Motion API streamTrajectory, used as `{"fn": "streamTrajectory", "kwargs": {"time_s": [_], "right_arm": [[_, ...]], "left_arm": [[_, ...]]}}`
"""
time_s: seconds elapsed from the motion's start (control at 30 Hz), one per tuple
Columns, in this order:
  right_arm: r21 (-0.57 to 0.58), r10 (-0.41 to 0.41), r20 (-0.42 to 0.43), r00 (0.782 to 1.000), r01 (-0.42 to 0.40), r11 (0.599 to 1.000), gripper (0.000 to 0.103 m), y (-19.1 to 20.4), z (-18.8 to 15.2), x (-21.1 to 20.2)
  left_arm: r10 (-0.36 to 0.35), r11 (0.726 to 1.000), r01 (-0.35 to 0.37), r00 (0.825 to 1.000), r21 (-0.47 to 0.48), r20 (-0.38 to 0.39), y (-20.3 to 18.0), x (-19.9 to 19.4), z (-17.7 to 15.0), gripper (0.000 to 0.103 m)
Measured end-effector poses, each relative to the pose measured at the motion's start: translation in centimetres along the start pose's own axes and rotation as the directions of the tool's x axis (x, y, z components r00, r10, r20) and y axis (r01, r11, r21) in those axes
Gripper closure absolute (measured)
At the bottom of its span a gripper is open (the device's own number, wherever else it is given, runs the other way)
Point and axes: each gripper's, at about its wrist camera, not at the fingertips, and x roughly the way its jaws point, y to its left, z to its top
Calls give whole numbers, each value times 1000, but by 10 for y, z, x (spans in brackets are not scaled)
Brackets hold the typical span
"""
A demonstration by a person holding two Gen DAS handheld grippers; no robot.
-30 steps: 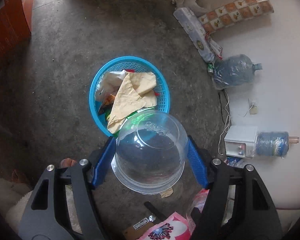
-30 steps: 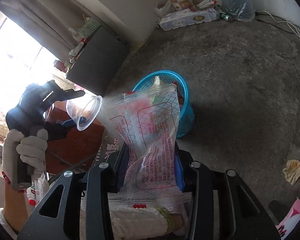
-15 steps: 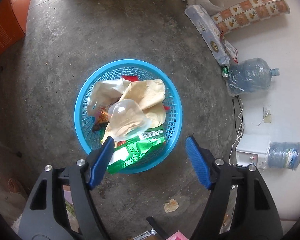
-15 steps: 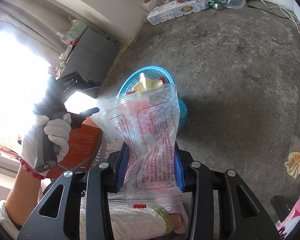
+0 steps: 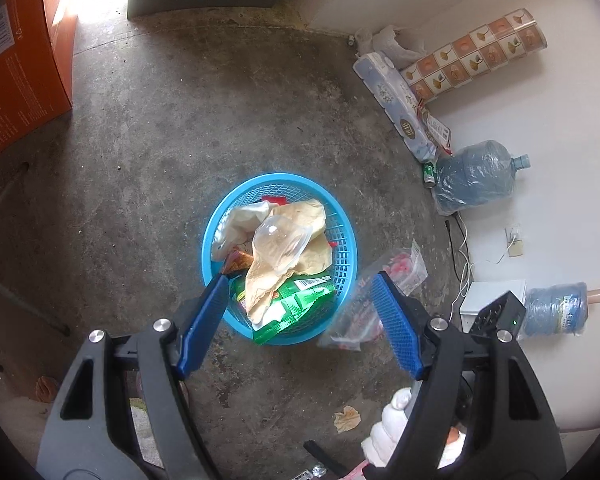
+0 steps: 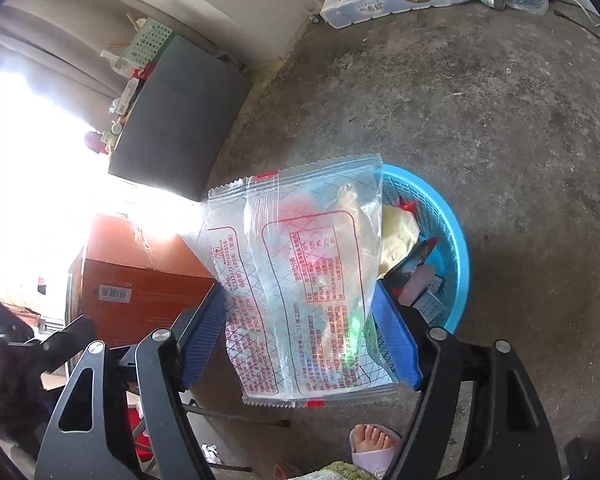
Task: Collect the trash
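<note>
Taking the blue basket (image 5: 345,240) on the concrete floor (image 5: 160,140) as the landmark: far to its left stands an orange carton (image 5: 16,76). The left gripper (image 5: 300,320) hangs above the basket's near rim with its jaws spread wide and nothing between them. Inside the basket a clear plastic cup (image 5: 280,244) lies on its side atop crumpled tan paper (image 5: 300,256), with a green wrapper (image 5: 300,304) at the near edge. Just right of the basket, a clear printed plastic bag (image 6: 300,280) is in the air. In the right wrist view it sits between the jaws of the right gripper (image 6: 300,340), which stand apart at its edges; I cannot tell whether they pinch it. Farther right, two water jugs (image 5: 476,180) lie by the wall, and a scrap of paper (image 5: 346,418) sits on the floor nearer than the basket.
</note>
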Motion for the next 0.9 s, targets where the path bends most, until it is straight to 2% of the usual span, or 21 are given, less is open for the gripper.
{"fn": "streamTrajectory", "kwargs": {"time_s": [0.07,0.17,0.27,0.43,0.53,0.67,0.8,0.9], "right_arm": [[36,4,-27,1000,-3,999,31,-2,2,14],[49,26,-25,999,-25,998,31,-5,-5,16],[68,96,-29,995,-94,993,28,-10,-12,14],[72,132,-87,987,-125,989,28,-6,-18,29],[56,122,-160,980,-114,992,28,5,-23,50],[17,68,-243,968,-65,998,28,18,-32,78],[-3,30,-253,967,-32,999,28,21,-35,88],[-9,24,-223,975,-27,1000,28,21,-36,82]], "left_arm": [[-8,1000,8,1000,14,9,2,-12,-1,33],[-23,999,23,999,32,21,7,-30,-4,33],[-26,998,23,999,60,46,10,-45,-9,33],[-55,997,52,998,58,43,17,-59,-16,33],[-55,997,52,997,61,55,22,-67,-20,33],[-58,996,54,997,65,58,30,-73,-23,33],[-59,996,54,996,71,68,36,-78,-24,33],[-65,996,60,995,65,76,41,-82,-22,33]]}}
